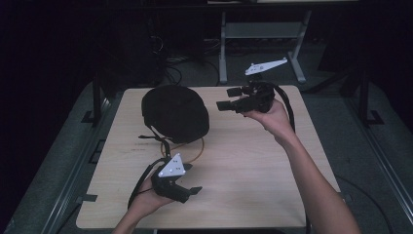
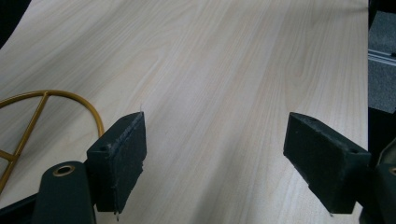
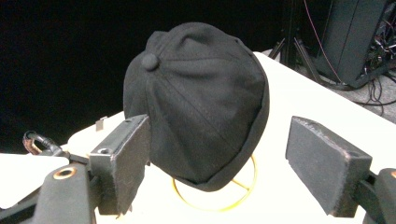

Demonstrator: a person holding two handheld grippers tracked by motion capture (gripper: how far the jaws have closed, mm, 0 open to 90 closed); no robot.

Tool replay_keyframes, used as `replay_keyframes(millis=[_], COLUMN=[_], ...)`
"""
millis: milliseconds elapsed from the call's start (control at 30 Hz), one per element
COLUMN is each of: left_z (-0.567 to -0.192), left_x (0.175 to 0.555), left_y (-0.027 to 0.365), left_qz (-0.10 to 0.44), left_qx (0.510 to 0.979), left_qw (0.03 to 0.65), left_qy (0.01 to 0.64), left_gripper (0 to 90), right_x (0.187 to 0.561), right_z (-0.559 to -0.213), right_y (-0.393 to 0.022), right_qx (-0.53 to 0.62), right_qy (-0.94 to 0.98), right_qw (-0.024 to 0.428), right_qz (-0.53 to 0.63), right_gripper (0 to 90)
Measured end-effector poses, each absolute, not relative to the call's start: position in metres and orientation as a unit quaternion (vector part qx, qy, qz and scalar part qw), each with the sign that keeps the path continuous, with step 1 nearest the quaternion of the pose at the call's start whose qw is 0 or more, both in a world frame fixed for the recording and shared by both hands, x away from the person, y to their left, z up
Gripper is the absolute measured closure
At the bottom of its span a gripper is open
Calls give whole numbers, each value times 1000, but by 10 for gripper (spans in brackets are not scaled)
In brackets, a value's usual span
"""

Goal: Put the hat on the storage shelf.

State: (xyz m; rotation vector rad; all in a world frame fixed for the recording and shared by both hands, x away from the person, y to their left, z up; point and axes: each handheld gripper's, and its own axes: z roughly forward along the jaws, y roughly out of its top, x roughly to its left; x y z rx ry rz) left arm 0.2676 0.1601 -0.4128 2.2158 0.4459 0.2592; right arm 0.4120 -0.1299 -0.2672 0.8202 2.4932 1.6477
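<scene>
A black cap [image 1: 175, 112] [image 3: 201, 107] with a top button sits on a gold wire stand [image 1: 191, 146] [image 3: 219, 198] at the back left of the wooden table [image 1: 243, 165]. My right gripper [image 1: 228, 99] [image 3: 217, 163] is held above the table's back right, open, its jaws pointing left at the cap from a short way off. My left gripper [image 1: 189, 181] [image 2: 215, 163] hovers near the front edge, open, nothing between its jaws. The stand's gold base ring [image 2: 42, 107] lies to the left of its jaws.
A grey metal frame [image 1: 263, 34] and cables stand on the dark floor beyond the table. A rail [image 1: 73, 175] runs along the table's left side. Bare wood [image 2: 224, 60] stretches ahead of the left gripper.
</scene>
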Motion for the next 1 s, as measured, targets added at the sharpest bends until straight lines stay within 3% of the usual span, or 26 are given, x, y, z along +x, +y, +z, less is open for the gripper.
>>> replay_keyframes(millis=[1000], left_z=[-413], left_x=[268], left_y=[162], left_qz=[106], left_qx=[885], left_qw=[415], left_qy=[181], left_gripper=[202], right_x=[390], right_z=[-297], right_y=[-181], right_qx=[295], right_qy=[800], right_qw=[27], right_qz=[523], right_gripper=[172])
